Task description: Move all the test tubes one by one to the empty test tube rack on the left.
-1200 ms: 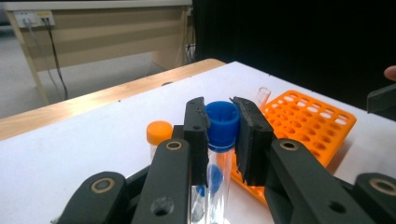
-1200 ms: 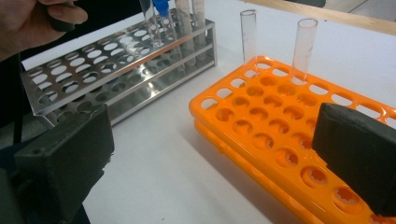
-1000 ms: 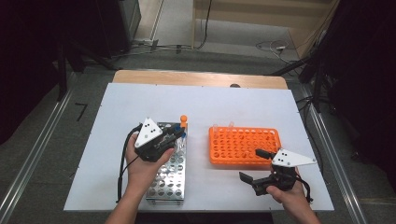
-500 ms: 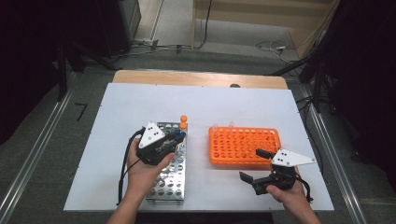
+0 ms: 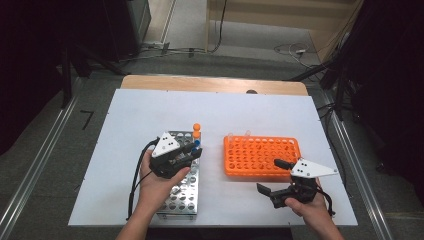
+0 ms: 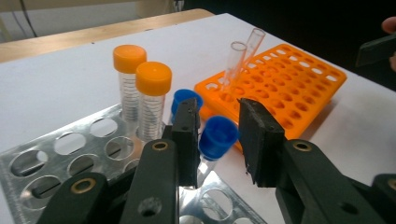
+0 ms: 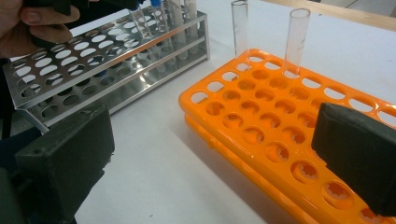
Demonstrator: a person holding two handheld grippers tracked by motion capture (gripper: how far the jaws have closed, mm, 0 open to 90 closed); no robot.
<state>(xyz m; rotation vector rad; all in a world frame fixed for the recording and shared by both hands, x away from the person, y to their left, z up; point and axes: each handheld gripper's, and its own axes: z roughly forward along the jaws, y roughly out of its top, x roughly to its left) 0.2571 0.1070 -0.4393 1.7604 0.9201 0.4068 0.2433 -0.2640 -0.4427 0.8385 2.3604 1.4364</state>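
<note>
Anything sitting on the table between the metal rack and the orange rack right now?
No. Between the metal rack and the orange rack lies only bare white table, as the high view and the right gripper view both show.

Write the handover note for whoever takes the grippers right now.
Left gripper: over the metal rack, jaws have just been opening. A blue-capped tube stands between them, seemingly let go.
Right gripper: open, holding nothing, near the front of the orange rack.
Metal rack: second blue-capped tube and two orange-capped tubes at its far end.
Orange rack: two clear tubes, uncapped, in its far row.
Done: four capped tubes stand in the metal rack.
Left: probably lift the left gripper clear. The clear tubes may be next.
</note>
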